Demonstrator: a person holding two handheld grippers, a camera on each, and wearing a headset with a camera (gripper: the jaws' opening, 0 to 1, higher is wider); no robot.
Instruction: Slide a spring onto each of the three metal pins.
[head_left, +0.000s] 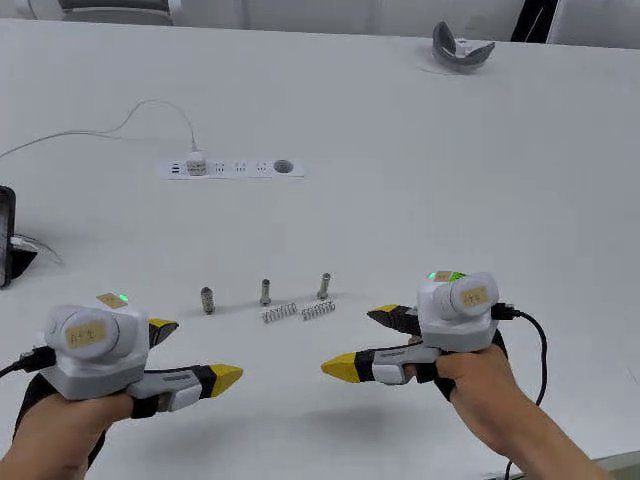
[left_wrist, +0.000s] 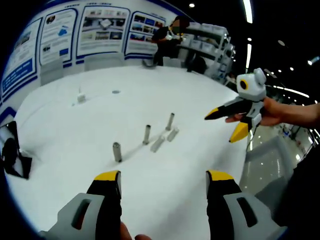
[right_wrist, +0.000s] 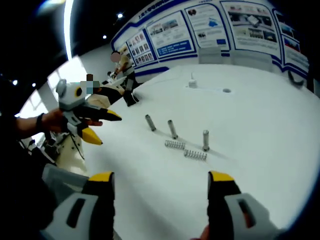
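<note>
Three short metal pins stand upright in a row on the white table: left pin (head_left: 208, 299), middle pin (head_left: 265, 291), right pin (head_left: 324, 286). The left pin looks thicker and ribbed, as if a spring sits on it. Two loose springs (head_left: 280, 312) (head_left: 318, 309) lie just in front of the middle and right pins. My left gripper (head_left: 195, 352) is open and empty, near the front edge to the left of the pins. My right gripper (head_left: 360, 340) is open and empty to the right of the springs. The pins (left_wrist: 146, 134) and springs (right_wrist: 175, 144) show ahead of both open grippers (left_wrist: 163, 176) (right_wrist: 161, 176).
A white power strip (head_left: 230, 168) with a plugged charger (head_left: 196, 162) and a cable lies behind the pins. A dark device (head_left: 5, 235) stands at the left edge. A grey curved object (head_left: 460, 50) lies at the far right of the table (head_left: 450, 180).
</note>
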